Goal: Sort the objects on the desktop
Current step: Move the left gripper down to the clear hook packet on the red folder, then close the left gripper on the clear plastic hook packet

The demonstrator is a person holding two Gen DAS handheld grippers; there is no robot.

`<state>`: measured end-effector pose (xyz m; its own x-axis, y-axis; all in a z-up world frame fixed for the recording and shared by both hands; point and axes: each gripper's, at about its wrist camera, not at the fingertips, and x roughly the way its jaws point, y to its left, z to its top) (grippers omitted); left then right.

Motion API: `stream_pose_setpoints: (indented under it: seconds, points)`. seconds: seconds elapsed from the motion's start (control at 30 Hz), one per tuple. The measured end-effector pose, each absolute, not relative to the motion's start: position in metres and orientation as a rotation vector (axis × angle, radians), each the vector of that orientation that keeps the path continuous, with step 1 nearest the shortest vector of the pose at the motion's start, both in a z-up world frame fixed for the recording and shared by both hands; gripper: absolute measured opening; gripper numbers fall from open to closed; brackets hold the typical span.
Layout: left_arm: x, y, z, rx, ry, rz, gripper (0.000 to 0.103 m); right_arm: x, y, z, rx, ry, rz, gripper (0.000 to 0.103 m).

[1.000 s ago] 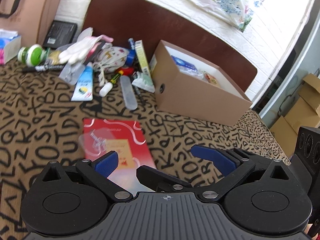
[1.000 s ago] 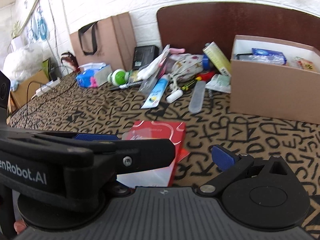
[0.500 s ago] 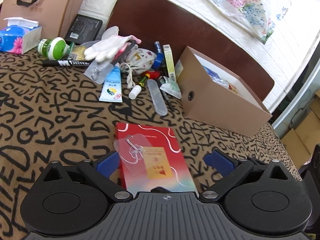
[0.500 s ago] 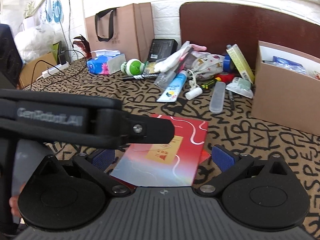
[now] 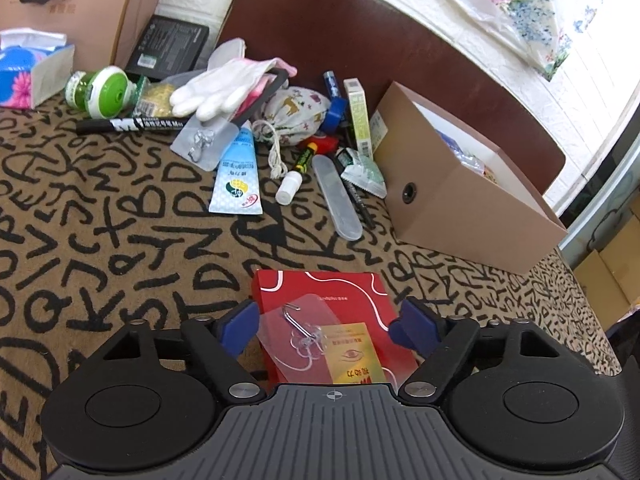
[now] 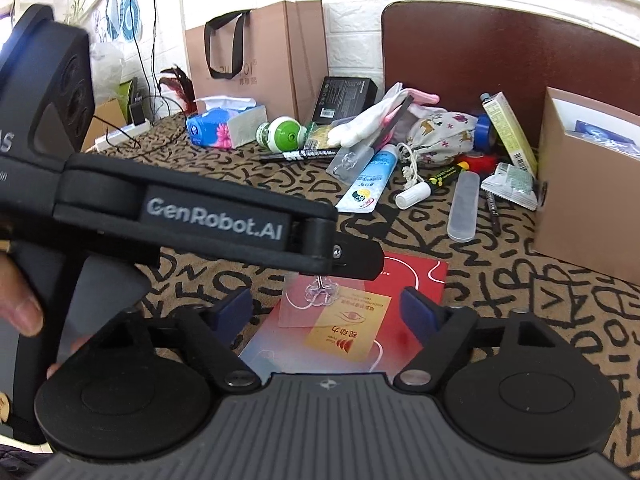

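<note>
A red booklet (image 5: 344, 304) lies on the letter-patterned cloth with a clear adhesive hook (image 5: 304, 332) on top of it. My left gripper (image 5: 326, 326) is open, its blue pads on either side of the booklet's near end. My right gripper (image 6: 326, 310) is open too, over the same booklet (image 6: 416, 276) from the right side. The left gripper's body (image 6: 208, 220) crosses the right wrist view. A brown cardboard box (image 5: 460, 196) with a few items inside stands at the right.
A pile lies at the back: white glove (image 5: 216, 88), toothpaste tube (image 5: 238, 176), marker (image 5: 132, 124), green-capped bottle (image 5: 100, 90), drawstring pouch (image 5: 292, 114), clear case (image 5: 336, 196), tissue pack (image 5: 28, 68). A paper bag (image 6: 256, 60) and dark headboard (image 5: 360, 32) stand behind.
Both grippers have drawn together over the red booklet. The left gripper has swung left and lower, now straddling the booklet; its body now crosses the right wrist view higher up.
</note>
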<state>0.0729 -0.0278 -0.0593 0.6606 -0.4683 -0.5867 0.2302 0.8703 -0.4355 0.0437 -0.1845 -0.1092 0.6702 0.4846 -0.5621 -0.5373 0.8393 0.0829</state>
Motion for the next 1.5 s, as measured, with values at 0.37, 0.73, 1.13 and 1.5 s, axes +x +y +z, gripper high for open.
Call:
stream_pose_setpoints:
  seconds: [0.37, 0.73, 1.13, 1.5]
  points:
    - [0.091, -0.025, -0.062, -0.325, 0.785, -0.434, 0.069, 0.057, -0.176, -0.117, -0.099, 0.62, 0.618, 0.065]
    - [0.092, -0.025, -0.068, -0.353, 0.826, -0.489, 0.036, 0.057, -0.171, -0.119, -0.121, 0.609, 0.667, 0.041]
    - [0.067, 0.014, -0.064, -0.437, 0.82, -0.398, 0.078, 0.054, -0.173, -0.119, -0.096, 0.608, 0.68, 0.054]
    - [0.064, 0.001, -0.083, -0.433, 0.894, -0.476, 0.078, 0.038, -0.17, -0.12, -0.151, 0.611, 0.691, 0.084]
